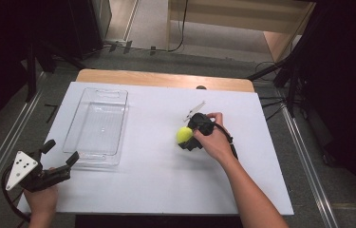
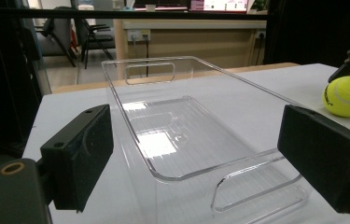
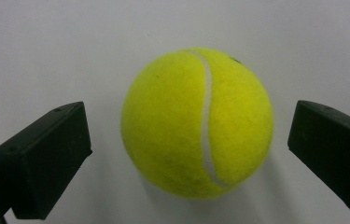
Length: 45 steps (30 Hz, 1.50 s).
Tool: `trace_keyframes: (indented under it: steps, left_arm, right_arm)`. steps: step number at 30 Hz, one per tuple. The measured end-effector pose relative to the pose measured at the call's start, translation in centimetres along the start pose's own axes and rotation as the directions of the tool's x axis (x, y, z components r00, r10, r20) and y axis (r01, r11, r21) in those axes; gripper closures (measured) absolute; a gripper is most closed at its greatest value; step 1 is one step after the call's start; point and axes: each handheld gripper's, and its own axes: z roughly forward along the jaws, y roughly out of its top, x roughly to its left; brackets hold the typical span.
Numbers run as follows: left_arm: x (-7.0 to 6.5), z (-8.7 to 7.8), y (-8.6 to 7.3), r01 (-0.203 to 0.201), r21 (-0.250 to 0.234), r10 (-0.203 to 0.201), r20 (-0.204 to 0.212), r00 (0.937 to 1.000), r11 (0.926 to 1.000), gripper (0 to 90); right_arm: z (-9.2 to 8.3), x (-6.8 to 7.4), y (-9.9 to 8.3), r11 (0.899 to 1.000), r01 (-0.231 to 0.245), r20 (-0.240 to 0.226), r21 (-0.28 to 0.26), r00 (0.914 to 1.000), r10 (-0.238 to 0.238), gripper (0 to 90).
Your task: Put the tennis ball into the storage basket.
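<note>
Straddling the tennis ball (image 3: 197,122), right tongs (image 3: 189,156) spread, untouching; left tongs (image 2: 205,158) spread near clear tray (image 2: 196,93).

no legible text, no readable labels

In the high view the person's right hand (image 1: 213,140) covers most of the right gripper (image 1: 185,137), so its jaws cannot be made out there, and the tennis ball (image 1: 183,135) is partly hidden behind it. In the left gripper view the picture's right edge cuts off the ball's far side, and the clear tray (image 2: 186,140) loses its near corner at the bottom
</note>
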Motion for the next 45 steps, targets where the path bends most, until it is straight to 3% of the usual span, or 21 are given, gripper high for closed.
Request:
trace_keyframes:
  steps: [21,24,29,34,45]
  left_arm:
    - [0.0,0.0,0.0,-0.001,0.0,0.001,0.001,1.0,1.0,11.0]
    - [0.0,0.0,0.0,-0.001,0.0,0.001,0.001,1.0,1.0,11.1]
    - [0.0,0.0,0.0,0.0,0.0,0.0,0.002,1.0,1.0,11.1]
    - [0.0,0.0,0.0,0.0,0.0,0.0,0.002,1.0,1.0,11.1]
    - [0.0,0.0,0.0,0.001,0.001,-0.001,0.003,1.0,1.0,11.0]
  right_arm:
    - [1.2,-0.1,0.6,0.998,0.003,-0.024,0.058,0.9997,-0.002,0.0]
    - [1.2,-0.1,0.7,0.999,-0.008,-0.019,0.054,0.9998,0.009,14.6]
    - [1.3,-0.3,0.6,0.999,-0.004,-0.018,0.052,0.9998,0.005,15.2]
    - [1.5,-0.3,0.6,0.998,-0.012,-0.014,0.059,0.9998,0.013,22.6]
    - [1.1,-0.3,0.7,0.998,-0.005,-0.027,0.06,0.9996,0.006,23.3]
